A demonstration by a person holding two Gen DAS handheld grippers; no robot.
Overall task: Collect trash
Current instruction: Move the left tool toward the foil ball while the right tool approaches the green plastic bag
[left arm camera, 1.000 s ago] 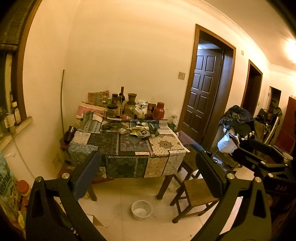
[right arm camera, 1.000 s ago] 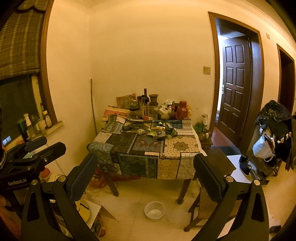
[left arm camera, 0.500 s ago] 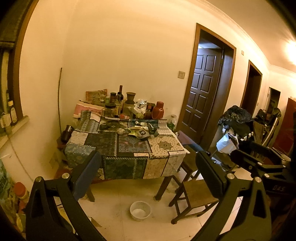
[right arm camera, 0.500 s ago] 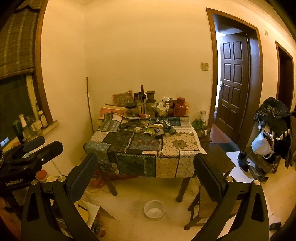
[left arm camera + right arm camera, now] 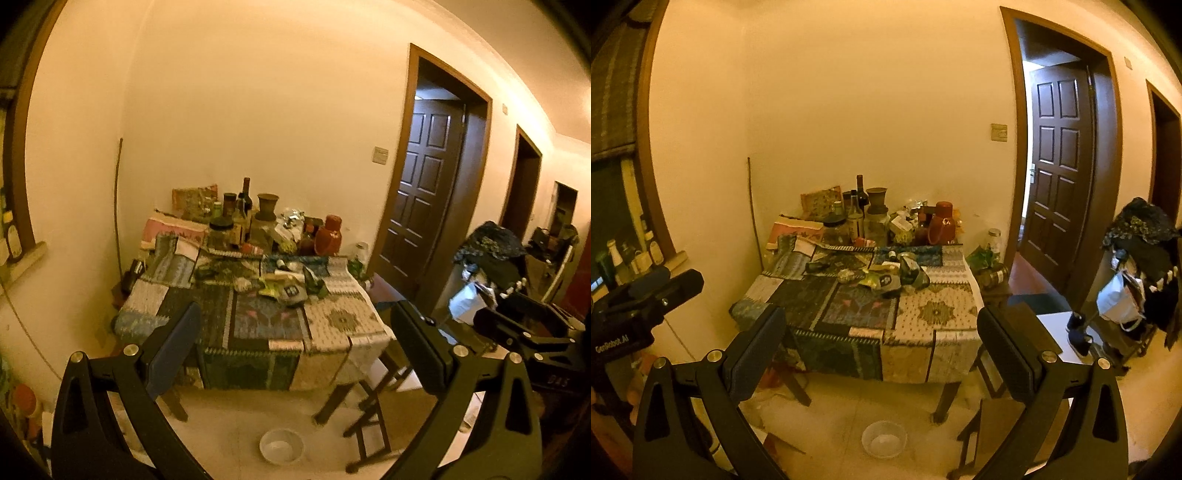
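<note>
A heap of crumpled wrappers and packets (image 5: 286, 288) lies mid-table on the patchwork tablecloth (image 5: 258, 325); it also shows in the right wrist view (image 5: 886, 278). My left gripper (image 5: 295, 332) is open and empty, well short of the table. My right gripper (image 5: 882, 332) is open and empty too, also far from the table. The right gripper's body shows at the right of the left wrist view (image 5: 524, 332), and the left gripper's body at the left of the right wrist view (image 5: 646, 295).
Bottles, jars and a red jug (image 5: 942, 227) crowd the table's back by the wall. A white bowl (image 5: 884, 439) sits on the floor in front. A wooden chair (image 5: 373, 413) stands at the table's right. A cluttered rack (image 5: 1141, 277) and door (image 5: 1060, 158) are right.
Both grippers have moved closer to the table, which looks larger now. Both stay open and empty.
</note>
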